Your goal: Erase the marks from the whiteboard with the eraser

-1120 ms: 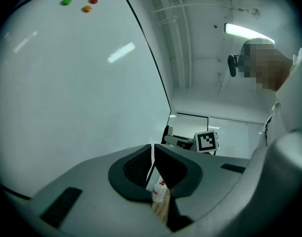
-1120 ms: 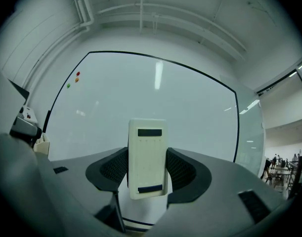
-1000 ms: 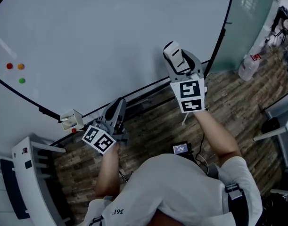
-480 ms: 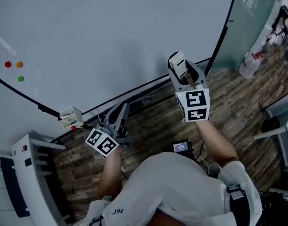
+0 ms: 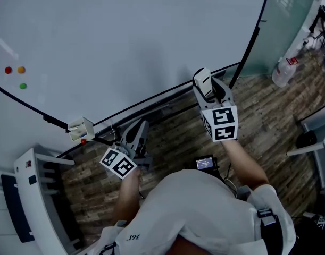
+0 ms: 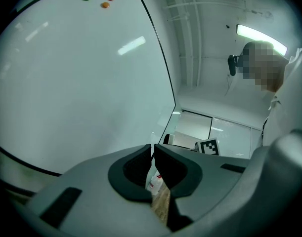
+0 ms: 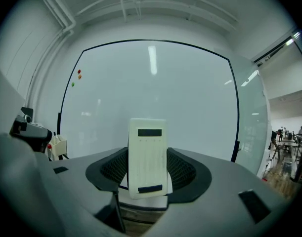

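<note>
Both grippers have drawn back and down from the whiteboard point(image 5: 125, 41) over the last second. The eraser has come off the board surface and now sits over the floor just below the board's dark lower edge.

Nearest, at the bottom centre of the head view, is my white shirt point(image 5: 199, 217), with both forearms reaching up the frame.

At lower left, my left gripper point(image 5: 141, 129) points up toward the board. Its marker cube point(image 5: 118, 162) is closest to me. In the left gripper view, this gripper point(image 6: 153, 154) has its dark pads pressed together at the tips, with nothing between them.

Right of centre, my right gripper point(image 5: 206, 87) is clamped on the eraser point(image 5: 202, 82), a pale rectangular block. In the right gripper view, the eraser point(image 7: 147, 152) stands upright between the two pads of the right gripper point(image 7: 148, 171), which grip its long sides. The whiteboard is spread wide behind it.

Beyond the grippers is the wooden plank floor point(image 5: 173, 137).

Further up, a small white holder point(image 5: 81, 129) hangs on the board's lower edge at left.

Farthest, the whiteboard fills the upper left of the head view. A red magnet point(image 5: 8, 69), an orange magnet point(image 5: 21, 69) and a green magnet point(image 5: 23, 86) are clustered near its left edge.
</note>
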### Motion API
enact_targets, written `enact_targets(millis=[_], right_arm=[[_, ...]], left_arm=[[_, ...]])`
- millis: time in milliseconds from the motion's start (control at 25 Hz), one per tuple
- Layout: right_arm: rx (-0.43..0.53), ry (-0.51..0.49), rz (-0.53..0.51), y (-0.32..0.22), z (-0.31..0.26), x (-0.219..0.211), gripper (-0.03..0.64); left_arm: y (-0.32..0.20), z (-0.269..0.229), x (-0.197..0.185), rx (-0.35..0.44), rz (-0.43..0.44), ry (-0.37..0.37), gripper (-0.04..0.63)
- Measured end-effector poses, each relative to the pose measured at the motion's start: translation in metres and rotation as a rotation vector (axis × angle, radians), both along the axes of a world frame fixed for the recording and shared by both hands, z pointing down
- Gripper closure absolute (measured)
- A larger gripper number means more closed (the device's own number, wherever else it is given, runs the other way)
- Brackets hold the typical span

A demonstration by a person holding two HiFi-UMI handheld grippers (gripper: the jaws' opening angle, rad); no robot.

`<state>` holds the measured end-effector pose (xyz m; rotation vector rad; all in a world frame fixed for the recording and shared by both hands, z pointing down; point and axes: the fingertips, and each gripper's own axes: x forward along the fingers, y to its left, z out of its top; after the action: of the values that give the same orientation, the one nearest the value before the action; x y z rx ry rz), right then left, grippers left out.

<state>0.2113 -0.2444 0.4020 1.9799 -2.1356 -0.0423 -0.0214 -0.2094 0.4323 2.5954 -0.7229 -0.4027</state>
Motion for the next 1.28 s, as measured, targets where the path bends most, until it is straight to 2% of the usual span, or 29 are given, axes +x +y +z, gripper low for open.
enact_targets(millis=[600, 880, 1280], right_arm=[[-0.05, -0.118, -0.062, 0.031, 0.029, -0.013, 0.364], [-0.083, -0.132, -0.071, 0.044, 0.044, -0.011, 0.364], [-0.142, -0.18, -0.076, 0.051, 0.066, -0.008, 0.364]], left_arm=[[0.018, 0.026, -0.001, -0.058, 0.014, -0.013, 0.581], [0.03, 0.039, -0.001, -0.09, 0.03, -0.02, 0.581], [0.032, 0.051, -0.012, -0.122, 0.007, -0.034, 0.581]])
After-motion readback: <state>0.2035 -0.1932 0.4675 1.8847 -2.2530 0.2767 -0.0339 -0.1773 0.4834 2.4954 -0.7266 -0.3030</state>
